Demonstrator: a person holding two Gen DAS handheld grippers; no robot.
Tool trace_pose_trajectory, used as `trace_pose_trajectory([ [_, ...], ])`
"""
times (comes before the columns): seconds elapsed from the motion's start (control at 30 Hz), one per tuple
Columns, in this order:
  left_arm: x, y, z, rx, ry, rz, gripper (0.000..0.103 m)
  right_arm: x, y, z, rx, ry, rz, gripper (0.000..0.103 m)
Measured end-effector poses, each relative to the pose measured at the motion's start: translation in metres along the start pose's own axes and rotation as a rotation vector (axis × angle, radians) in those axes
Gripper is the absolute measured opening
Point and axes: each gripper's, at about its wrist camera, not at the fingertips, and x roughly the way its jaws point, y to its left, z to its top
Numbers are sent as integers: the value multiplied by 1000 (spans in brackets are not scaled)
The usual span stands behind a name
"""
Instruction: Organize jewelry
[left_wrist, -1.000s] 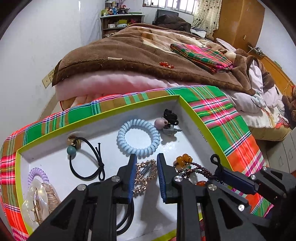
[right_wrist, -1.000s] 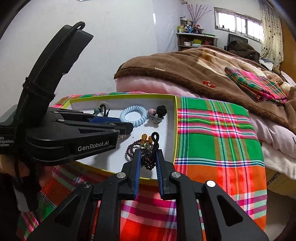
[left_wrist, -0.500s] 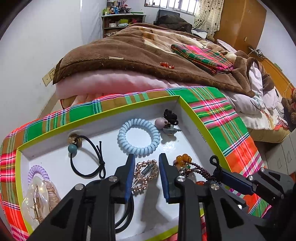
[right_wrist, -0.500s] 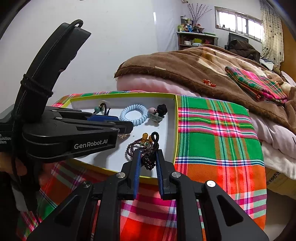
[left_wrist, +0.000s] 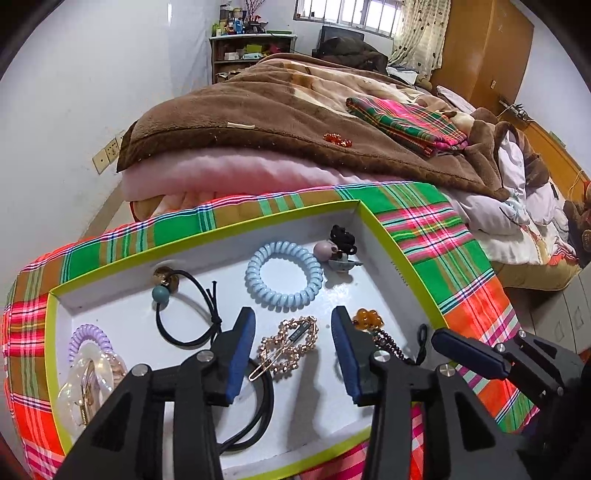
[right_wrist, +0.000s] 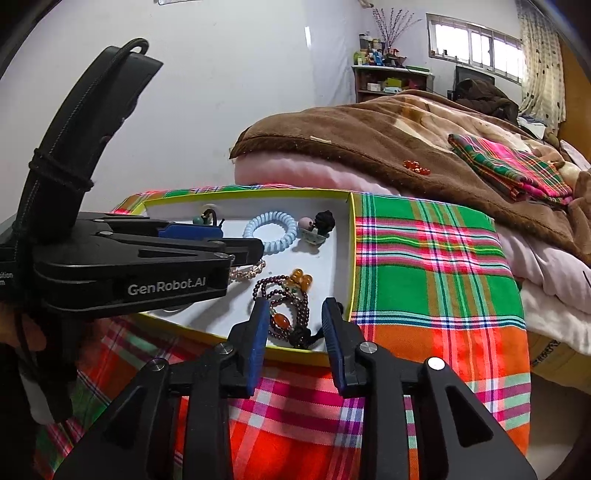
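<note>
A white tray with a yellow-green rim lies on a plaid cloth. My left gripper hovers low over the tray, its jaws opening. A gold chain hair clip lies flat on the tray floor between them, untouched by the pads. My right gripper is at the tray's near right corner, jaws also opening. A dark purple bead bracelet with amber beads lies loose between its pads. From the right wrist view, the left gripper reaches in from the left.
The tray also holds a pale blue spiral hair tie, a black elastic with a teal bead, a purple spiral tie, a clear claw clip and a pink-and-black clip. Behind, a brown blanket carries small red beads.
Both pairs of jaws have widened. The gold clip has dropped from the left pads and the bracelet from the right pads; both now lie on the tray floor.
</note>
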Motion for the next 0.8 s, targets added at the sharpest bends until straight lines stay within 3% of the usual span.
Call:
trace_pose_trajectory([
  [0.53, -44, 5, -15, -47, -69, 38, 52, -25, 9, -6, 20, -35, -19, 32],
  [0.6, -54, 6, -22, -60, -85, 61, 52, -33, 10, -8, 36, -49, -21, 48],
  [0.8, -79, 9, -51, -101, -127, 123, 56, -53, 18, -13, 64, -88, -21, 49],
])
